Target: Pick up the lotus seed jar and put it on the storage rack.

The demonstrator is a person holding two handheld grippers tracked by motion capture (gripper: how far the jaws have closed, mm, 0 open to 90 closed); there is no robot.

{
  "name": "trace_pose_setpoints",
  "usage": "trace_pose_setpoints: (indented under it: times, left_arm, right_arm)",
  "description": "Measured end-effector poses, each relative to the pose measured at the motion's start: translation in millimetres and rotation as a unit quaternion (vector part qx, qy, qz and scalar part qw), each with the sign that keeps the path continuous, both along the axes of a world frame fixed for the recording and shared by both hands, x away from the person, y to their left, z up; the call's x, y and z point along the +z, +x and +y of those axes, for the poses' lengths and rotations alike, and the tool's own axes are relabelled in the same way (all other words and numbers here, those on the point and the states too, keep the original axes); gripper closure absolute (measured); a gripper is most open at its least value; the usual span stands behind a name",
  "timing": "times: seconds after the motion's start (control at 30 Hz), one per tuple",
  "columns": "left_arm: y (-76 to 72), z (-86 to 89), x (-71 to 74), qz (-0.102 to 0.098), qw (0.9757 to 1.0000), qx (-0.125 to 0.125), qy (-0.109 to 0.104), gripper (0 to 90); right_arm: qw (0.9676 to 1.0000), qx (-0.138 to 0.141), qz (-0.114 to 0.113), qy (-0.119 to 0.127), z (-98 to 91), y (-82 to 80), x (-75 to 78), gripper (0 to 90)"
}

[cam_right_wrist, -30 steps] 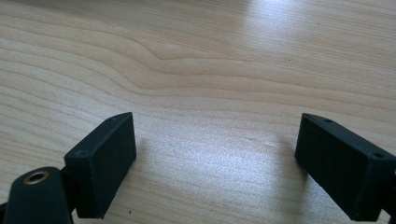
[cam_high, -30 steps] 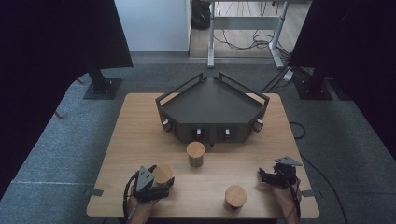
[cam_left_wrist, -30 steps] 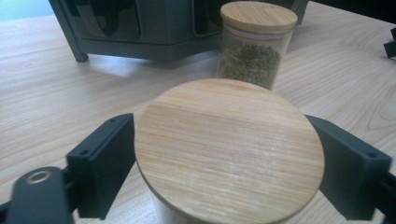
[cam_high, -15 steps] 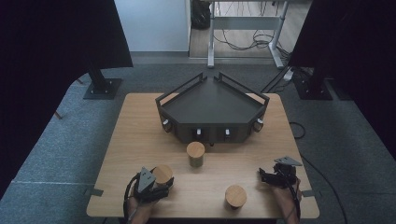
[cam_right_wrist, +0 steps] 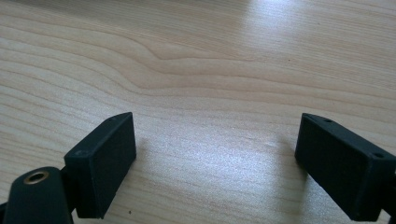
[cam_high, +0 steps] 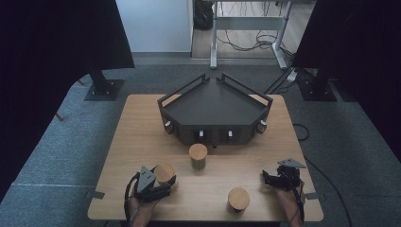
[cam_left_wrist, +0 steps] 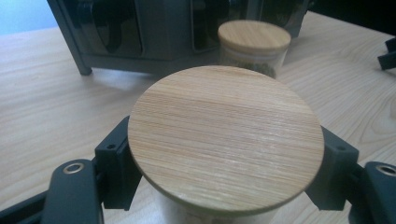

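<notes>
The table (cam_high: pixel 142 123) carries a dark angular tray (cam_high: pixel 215 106), unloaded as far as the dim high view shows. Three lidded jars stand in front of it. My left gripper (cam_high: pixel 158 182) has just closed on the near-left jar (cam_left_wrist: pixel 224 140), not yet lifted. My right gripper (cam_right_wrist: pixel 215 163) rests wide apart, holding nothing.

A lab: black curtains (cam_high: pixel 56 42) ring a lone table (cam_high: pixel 137 123).

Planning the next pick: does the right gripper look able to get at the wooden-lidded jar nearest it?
Probably yes: the right gripper is open and empty, with bare table between it and that wooden-lidded jar.
</notes>
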State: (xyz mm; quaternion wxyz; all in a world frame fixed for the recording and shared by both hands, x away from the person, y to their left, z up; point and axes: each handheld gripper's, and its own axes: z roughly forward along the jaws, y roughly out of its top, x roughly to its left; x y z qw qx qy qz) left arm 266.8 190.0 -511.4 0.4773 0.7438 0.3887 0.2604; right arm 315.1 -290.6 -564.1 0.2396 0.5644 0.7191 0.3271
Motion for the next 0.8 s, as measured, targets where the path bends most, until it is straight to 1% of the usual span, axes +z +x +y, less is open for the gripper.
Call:
trace_pose_setpoints:
  times: [0.17,0.27,0.3,0.43,0.53,0.7,0.8]
  left_arm:
    - [2.5,-0.9,5.3,-0.002,1.0000,0.001,0.000,26.0]
    - [5.8,-3.2,13.0,-0.006,1.0000,0.000,0.002,26.0]
    - [5.8,-3.2,13.0,-0.006,1.0000,0.000,0.002,25.9]
    - [9.8,-4.5,22.1,-0.013,0.9999,-0.001,0.004,26.0]
    - [12.5,-5.0,26.8,-0.015,0.9999,0.000,0.002,25.9]
    - [18.7,-4.6,35.6,-0.012,0.9999,0.002,-0.006,26.0]
    - [23.2,-5.3,42.0,-0.014,0.9999,0.004,-0.004,26.0]
  right_arm:
    - [1.0000,0.000,0.000,0.000,0.0,0.0,0.0,11.7]
    - [1.0000,0.000,0.000,0.000,0.0,0.0,0.0,11.7]
    - [1.0000,0.000,0.000,0.000,0.0,0.0,0.0,11.7]
    - [1.0000,0.000,0.000,0.000,0.0,0.0,0.0,11.7]
    - [1.0000,0.000,0.000,0.000,0.0,0.0,0.0,11.7]
    - [1.0000,0.000,0.000,0.000,0.0,0.0,0.0,11.7]
    - [1.0000,0.000,0.000,0.000,0.0,0.0,0.0,11.7]
